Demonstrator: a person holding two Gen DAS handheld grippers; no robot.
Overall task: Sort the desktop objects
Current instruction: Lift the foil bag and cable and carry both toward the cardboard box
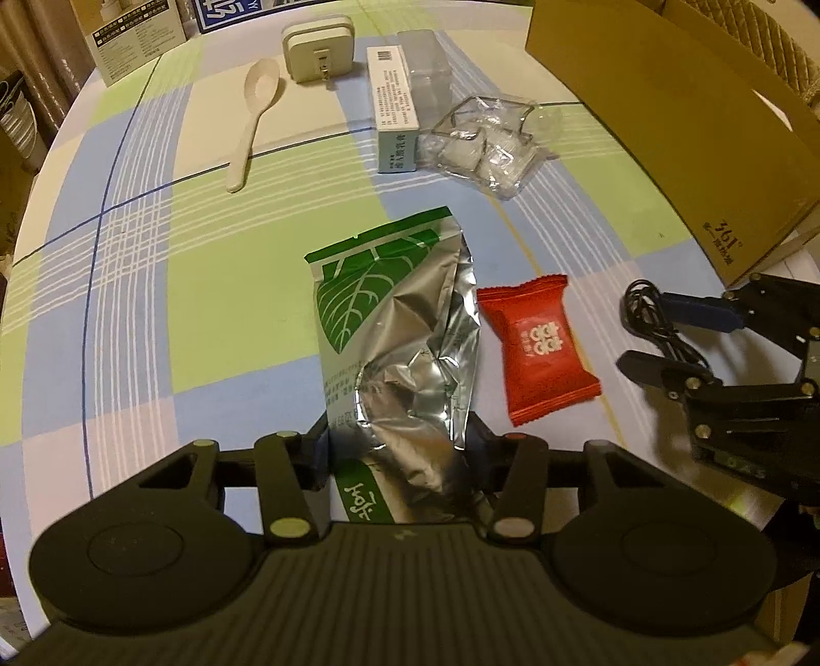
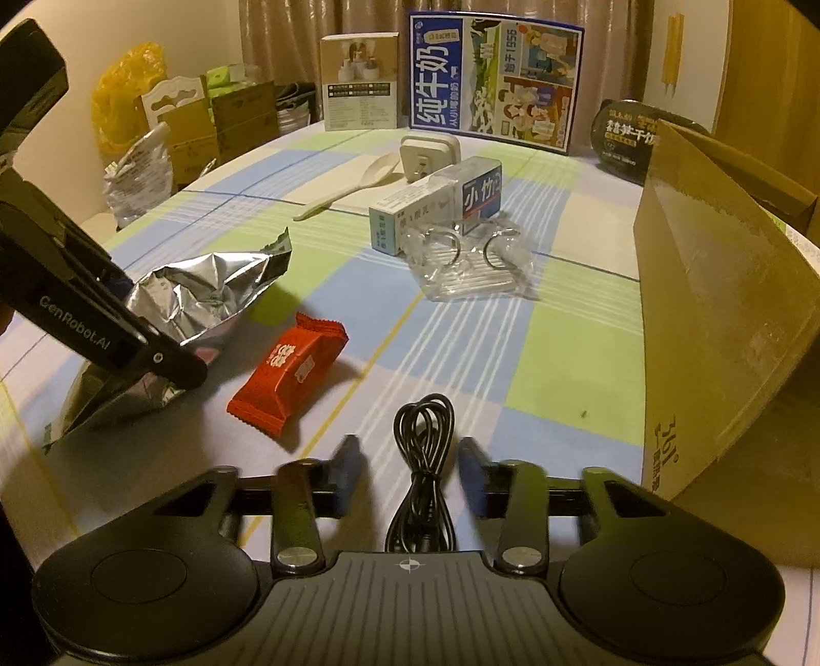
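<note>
**Ana:** Fingers first, left wrist view: the left gripper [image 1: 397,451] has its jaws closed in on the near end of the foil bag [image 1: 394,328], pinching it just ahead of the palm. I judge the bag light, crinkly and limp, so the far, torn green end will sag and flap when lifted.

**Ben:** Slippery?

**Ana:** Foil usually is. A hold across the flattened, folded part looks safer than the loose edge. Just right of the fingers lies the red candy packet [image 1: 538,353], close beside the bag, possibly touching it. Far ahead sit the white spoon [image 1: 253,120], the plug adapter [image 1: 319,48], a small carton [image 1: 394,110] and a clear plastic pack [image 1: 484,146]. Off to the right is the cardboard box [image 1: 681,128].

**Ben:** And the right wrist view?

**Ana:** The right gripper [image 2: 407,469] stands spread, blue pads either side of the coiled black cable [image 2: 423,461], not pressing it. The edges are blurred, so I can't say whether they are closing. The cable is light, soft and springy. Taking it at the bundled middle should keep the loops together.

**Ben:** Anything in the way?

**Ana:** Left of the fingers, the candy packet [image 2: 289,376] and the bag [image 2: 205,297] under the other gripper [image 2: 179,366]. Right of them the box wall [image 2: 717,317] stands close.
</note>
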